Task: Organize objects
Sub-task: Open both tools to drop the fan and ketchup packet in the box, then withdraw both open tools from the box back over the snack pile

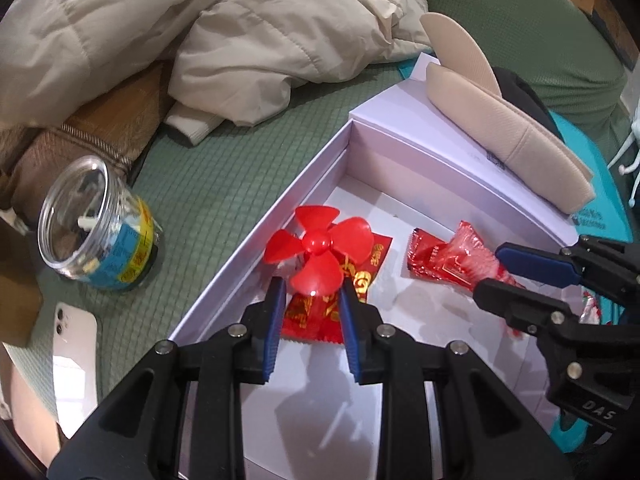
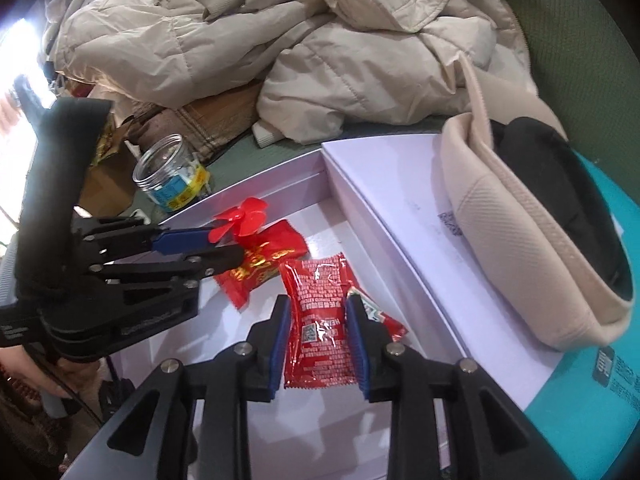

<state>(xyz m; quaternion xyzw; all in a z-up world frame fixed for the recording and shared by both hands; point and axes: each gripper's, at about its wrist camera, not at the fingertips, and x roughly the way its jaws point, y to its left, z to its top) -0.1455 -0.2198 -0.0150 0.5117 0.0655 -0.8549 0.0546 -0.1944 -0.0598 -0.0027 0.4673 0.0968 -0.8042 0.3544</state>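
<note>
An open white box (image 1: 288,208) lies on the green cover. My left gripper (image 1: 312,292) is over its left side, shut on a red plastic fan (image 1: 318,248), with the lowest blade between the pads. Under the fan a red candy packet (image 1: 362,276) with gold print lies flat. From the right wrist view the left gripper (image 2: 226,246) holds the fan (image 2: 240,220) above that candy packet (image 2: 268,260). My right gripper (image 2: 318,302) is shut on a red sauce packet (image 2: 318,320), which bows between the pads; the left wrist view shows this gripper (image 1: 488,270) and the crumpled packet (image 1: 448,256).
Another red packet (image 2: 390,322) peeks from under the right finger. A beige pouch (image 2: 520,240) rests on the white lid (image 2: 400,208) at the right. A glass jar (image 1: 96,224) and a white phone (image 1: 76,344) lie left of the box. A beige jacket (image 1: 240,40) is piled behind.
</note>
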